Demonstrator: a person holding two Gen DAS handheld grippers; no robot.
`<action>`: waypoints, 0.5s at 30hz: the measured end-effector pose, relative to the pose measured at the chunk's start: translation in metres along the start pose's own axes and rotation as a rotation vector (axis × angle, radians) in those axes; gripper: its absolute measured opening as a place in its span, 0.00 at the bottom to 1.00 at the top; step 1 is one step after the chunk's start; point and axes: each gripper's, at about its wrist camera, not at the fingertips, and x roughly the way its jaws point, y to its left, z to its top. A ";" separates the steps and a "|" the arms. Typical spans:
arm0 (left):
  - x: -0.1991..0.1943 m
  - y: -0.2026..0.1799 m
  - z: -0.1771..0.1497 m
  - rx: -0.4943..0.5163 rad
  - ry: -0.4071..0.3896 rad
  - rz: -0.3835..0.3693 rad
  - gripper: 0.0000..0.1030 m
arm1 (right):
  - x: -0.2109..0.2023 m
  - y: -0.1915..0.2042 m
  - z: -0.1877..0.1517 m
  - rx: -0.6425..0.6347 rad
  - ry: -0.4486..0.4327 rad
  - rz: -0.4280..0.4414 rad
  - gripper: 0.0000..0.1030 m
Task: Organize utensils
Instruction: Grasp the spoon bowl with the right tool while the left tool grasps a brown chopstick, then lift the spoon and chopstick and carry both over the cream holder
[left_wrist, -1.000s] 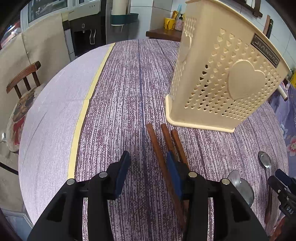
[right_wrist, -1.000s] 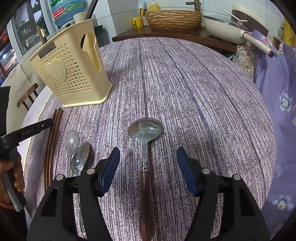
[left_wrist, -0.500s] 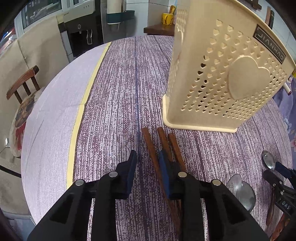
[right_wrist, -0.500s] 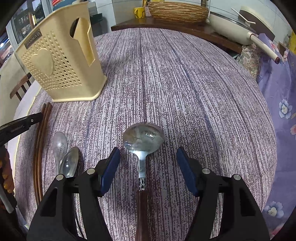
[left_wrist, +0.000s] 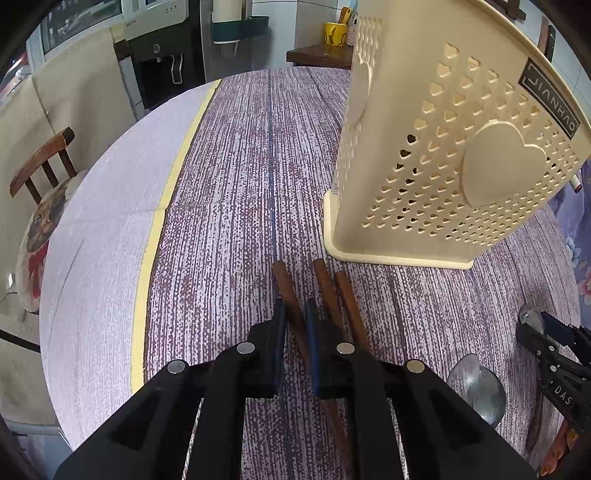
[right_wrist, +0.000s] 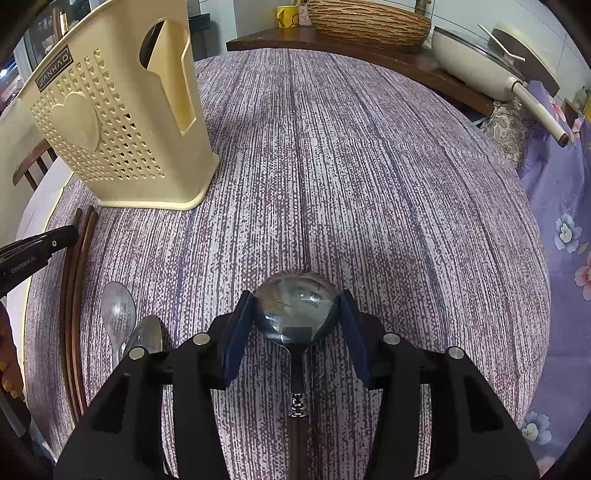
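Purple striped cloth covered desk (right_wrist: 369, 155). Left gripper (left_wrist: 295, 325) jaws just closed onto leftmost brown wooden chopstick (left_wrist: 286, 291); right gripper (right_wrist: 297, 325) jaws narrowed around steel ladle bowl (right_wrist: 295, 310), contact unclear. Cream perforated plastic utensil holder (left_wrist: 443, 155) stood just beyond; pickup beginning.

The left black plastic two-finger gripper (left_wrist: 295, 325) has angular, hollowed arms, each carrying 2 round silver screw heads, and thin dark-blue pads (left_wrist: 311, 343) on the inner faces of its fingers. The right black plastic two-finger gripper (right_wrist: 297, 325) is built alike, with 4 silver screws and broader blue pads (right_wrist: 236, 332). Seen from the side, the left one bears white lettering reading "GenRobot.AI".
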 end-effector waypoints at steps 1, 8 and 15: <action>0.000 0.000 -0.001 -0.005 -0.001 -0.005 0.11 | 0.000 0.000 0.000 0.002 -0.002 0.010 0.47; -0.005 0.006 -0.002 -0.044 -0.010 -0.046 0.10 | -0.022 0.002 0.000 0.006 -0.072 0.063 0.46; -0.042 0.009 -0.003 -0.045 -0.095 -0.094 0.09 | -0.065 0.007 0.000 -0.023 -0.170 0.107 0.46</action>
